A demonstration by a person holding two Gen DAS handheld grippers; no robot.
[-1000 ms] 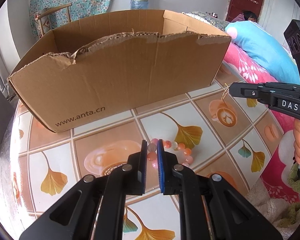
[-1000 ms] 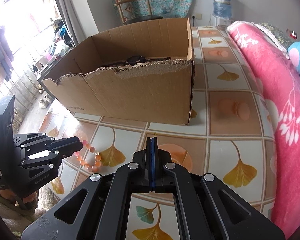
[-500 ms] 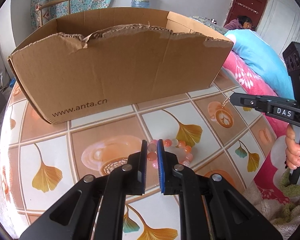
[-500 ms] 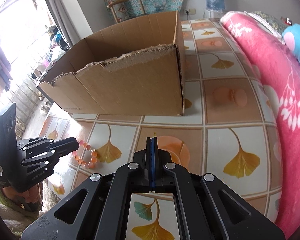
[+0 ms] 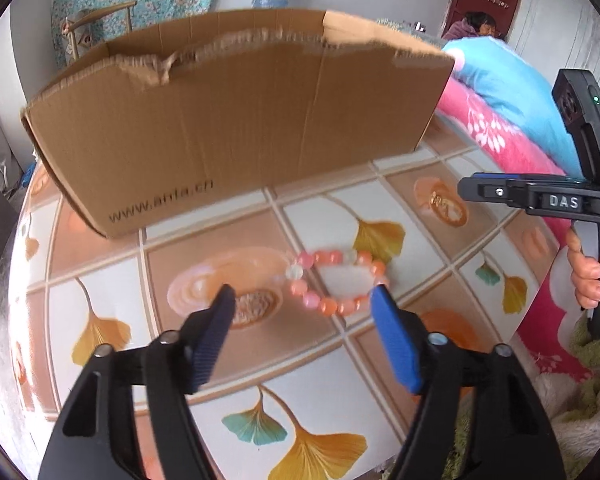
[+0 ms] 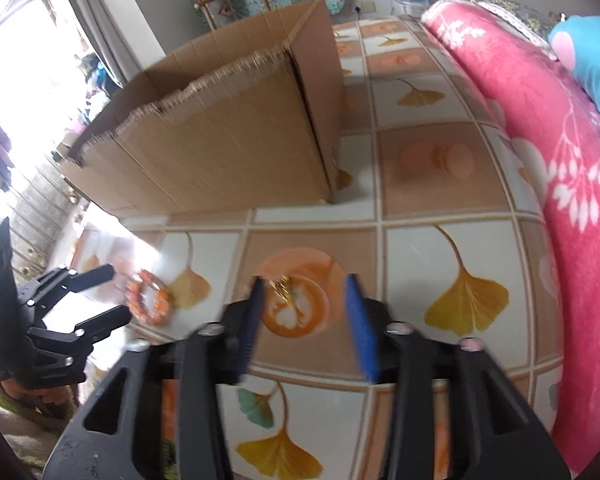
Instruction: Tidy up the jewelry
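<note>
A: Tiled flooring (image 5: 112,280) with ginkgo-leaf and coffee-cup prints fills both views; what stands on it?

B: One open cardboard box (image 5: 236,120), corrugated, its near rim torn ragged, stands beyond both grippers. Beside the floor runs a pink floral blanket (image 6: 560,160) with one blue pillow (image 5: 500,80) on top.

A: Where does the jewelry lie?

B: Two pieces, both on the tiles and outside the box. One bead bracelet (image 5: 336,280), a ring of round pink, orange and pale beads, lies just ahead of the left gripper (image 5: 302,300). One small gold piece (image 6: 282,286), too blurred to name, lies on a printed coffee cup ahead of the right gripper (image 6: 306,280).

A: State of the grippers?

B: Two, black with blue ribbed pads (image 5: 392,340). The left one's jaws are opening, fingers wide apart; the bracelet lies free in front of the gap, pressed by neither pad. The right one's jaws are opening too, and the gold piece lies near the left pad, unclamped. A bare hand (image 5: 588,276) grips the right handle
</note>
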